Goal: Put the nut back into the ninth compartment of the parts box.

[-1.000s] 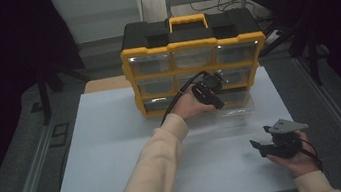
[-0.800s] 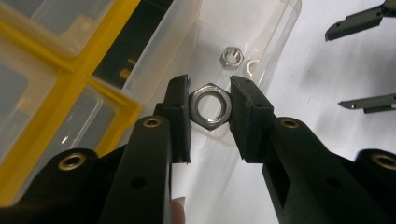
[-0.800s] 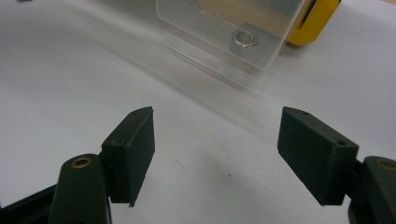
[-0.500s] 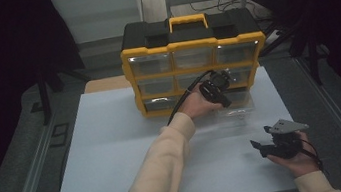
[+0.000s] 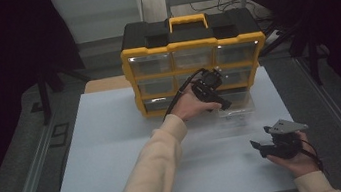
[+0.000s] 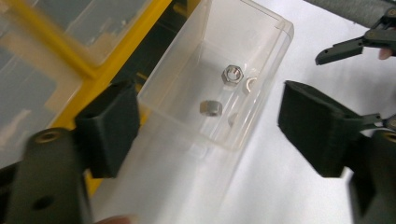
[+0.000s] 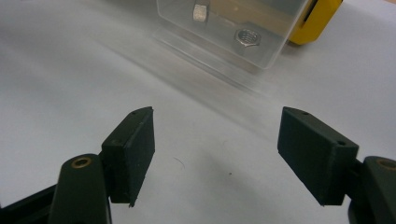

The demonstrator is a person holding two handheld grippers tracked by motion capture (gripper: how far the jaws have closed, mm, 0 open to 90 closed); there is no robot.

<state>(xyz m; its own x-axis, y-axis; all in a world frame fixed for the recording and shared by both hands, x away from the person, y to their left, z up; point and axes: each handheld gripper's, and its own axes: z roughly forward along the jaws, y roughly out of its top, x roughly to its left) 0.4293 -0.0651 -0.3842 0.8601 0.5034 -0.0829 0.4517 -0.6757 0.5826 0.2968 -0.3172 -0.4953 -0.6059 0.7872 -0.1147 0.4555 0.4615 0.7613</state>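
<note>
- High view: my left gripper (image 5: 223, 103) is out at the clear drawer (image 5: 236, 113), which lies on the white table (image 5: 106, 155) just in front of the yellow organizer case (image 5: 194, 65), below its bottom-right corner. My right gripper (image 5: 260, 145) rests in my right hand (image 5: 293, 157) on the table, nearer me than the drawer and apart from it.
- Left gripper view: my jaws have just been opening and now stand wide, one on each side of the drawer's near end without pressing it, so I hold nothing. Two hex nuts (image 6: 232, 74) (image 6: 210, 108) lie on the drawer's floor. The case's yellow frame (image 6: 119, 49) runs just beside the drawer, and my other gripper (image 6: 359, 44) shows past the drawer's far corner.
- Right gripper view: my right jaws stand wide apart over bare table, gripping nothing. The drawer (image 7: 224, 28) lies ahead of them, with both nuts (image 7: 200, 12) (image 7: 246, 37) seen through its wall.
</note>
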